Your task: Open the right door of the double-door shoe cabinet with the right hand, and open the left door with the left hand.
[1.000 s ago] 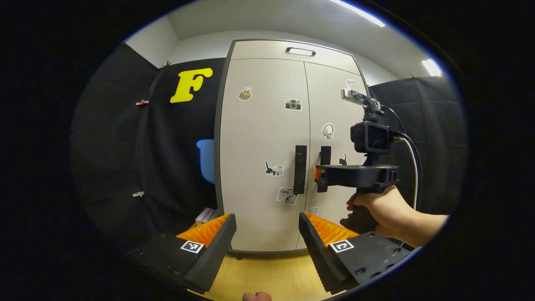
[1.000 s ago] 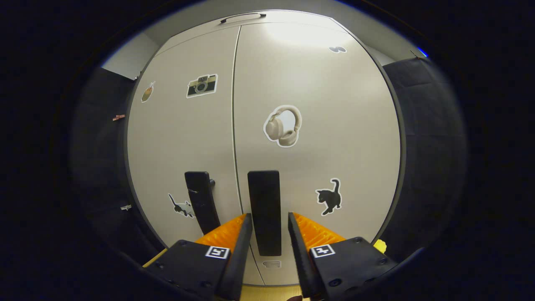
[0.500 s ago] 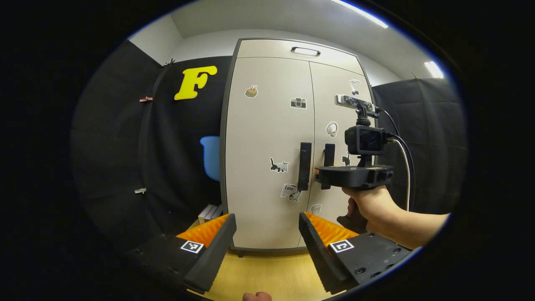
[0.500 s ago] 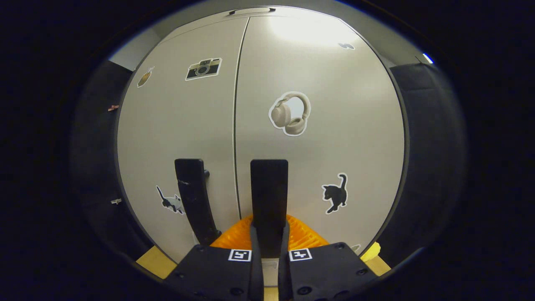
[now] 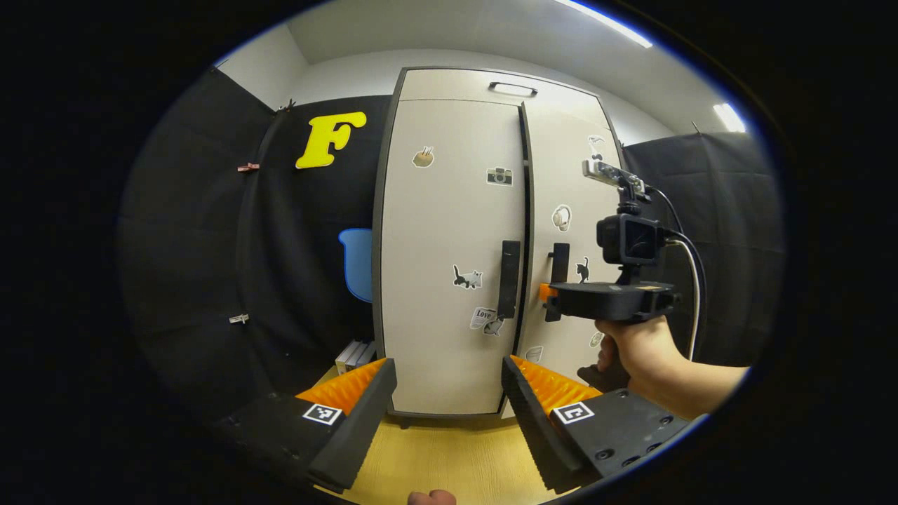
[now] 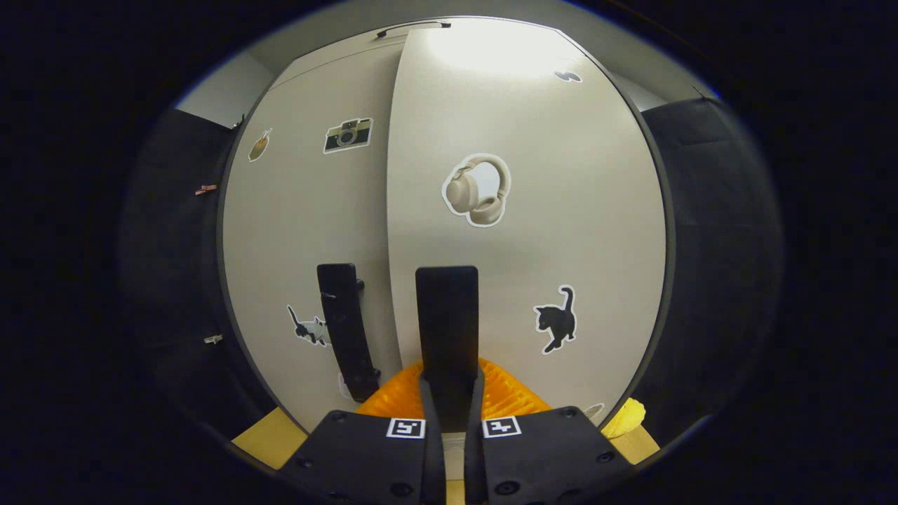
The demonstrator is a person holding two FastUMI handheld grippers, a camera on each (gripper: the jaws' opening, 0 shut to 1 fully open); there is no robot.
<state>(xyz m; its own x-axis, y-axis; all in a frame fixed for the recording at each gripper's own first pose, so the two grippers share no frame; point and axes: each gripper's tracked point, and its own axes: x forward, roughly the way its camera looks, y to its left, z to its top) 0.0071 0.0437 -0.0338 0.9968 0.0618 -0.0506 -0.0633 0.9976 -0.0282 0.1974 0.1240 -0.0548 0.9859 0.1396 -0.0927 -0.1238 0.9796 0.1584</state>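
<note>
The right gripper (image 6: 449,393) has its jaws clamped on the lower part of the right door's handle (image 6: 447,319), both fingers pressing its sides. That hold low on the upright bar probably gives a straight pull along the door's swing. The right door (image 6: 561,210) stands slightly ajar: in the left gripper view a dark gap runs down between it and the left door (image 5: 449,245), with the right door's inner edge proud of its neighbour.

The left gripper (image 5: 449,414) hangs well back from the shoe cabinet (image 5: 449,81) with its jaws wide apart and nothing between them. It is pointed roughly at the left door's handle (image 5: 508,279), which is untouched, so the left door looks closed and is likely waiting its turn. From here a hand (image 5: 642,351) can be seen gripping the right tool at the handle.

Both doors carry small stickers: a camera, headphones, cats. The cabinet stands on a pale wood floor (image 5: 449,463) between black cloth walls (image 5: 210,245), under a light ceiling with strip lights.
</note>
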